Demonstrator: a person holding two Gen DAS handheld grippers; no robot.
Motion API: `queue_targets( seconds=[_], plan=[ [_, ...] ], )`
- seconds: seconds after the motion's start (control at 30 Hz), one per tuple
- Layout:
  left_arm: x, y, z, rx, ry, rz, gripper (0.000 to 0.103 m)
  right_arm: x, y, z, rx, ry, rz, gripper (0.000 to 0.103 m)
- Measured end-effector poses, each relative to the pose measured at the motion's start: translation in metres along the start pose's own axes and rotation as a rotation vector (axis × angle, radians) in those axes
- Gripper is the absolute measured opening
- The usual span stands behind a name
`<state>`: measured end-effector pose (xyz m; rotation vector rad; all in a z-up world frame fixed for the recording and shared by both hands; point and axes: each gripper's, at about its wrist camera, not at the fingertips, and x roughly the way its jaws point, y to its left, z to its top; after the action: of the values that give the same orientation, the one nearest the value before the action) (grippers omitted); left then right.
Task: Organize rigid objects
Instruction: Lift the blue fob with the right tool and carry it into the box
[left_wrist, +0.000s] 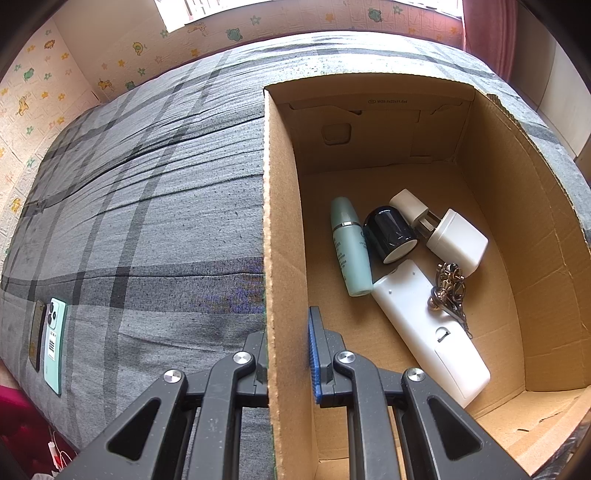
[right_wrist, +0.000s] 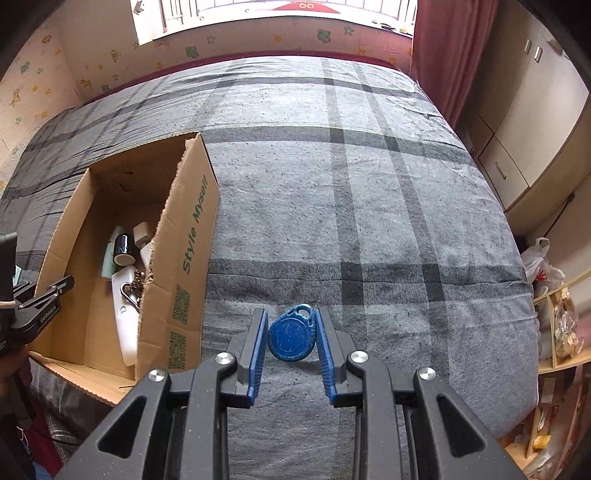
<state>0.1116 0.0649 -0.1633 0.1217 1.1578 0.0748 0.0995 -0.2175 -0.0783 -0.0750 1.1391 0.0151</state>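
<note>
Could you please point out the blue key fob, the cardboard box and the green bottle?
Blue key fob (right_wrist: 291, 338), right wrist view, round face.
Cardboard box (right_wrist: 194, 236), right wrist view, printed side wall.
Green bottle (left_wrist: 351, 251), left wrist view, body.

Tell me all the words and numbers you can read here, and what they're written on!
"Style Myself", green, on the cardboard box outer side; the last letters are a guess.
"Genrobot.AI", probably, on the left gripper; small.
Size code on the box's inner flap: too small.
Teal bottle label: blurred.
Box QR codes and the phone barcode sticker: unreadable.
</note>
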Motion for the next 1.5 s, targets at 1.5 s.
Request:
queue_targets(
  seconds=[1.5],
  plan=[
    [0.001, 0.005, 0.000, -0.002, 0.002, -0.015, 0.015, 0.005, 0.146, 0.055, -0.254, -0.055, 0.156, 0.027]
  ],
)
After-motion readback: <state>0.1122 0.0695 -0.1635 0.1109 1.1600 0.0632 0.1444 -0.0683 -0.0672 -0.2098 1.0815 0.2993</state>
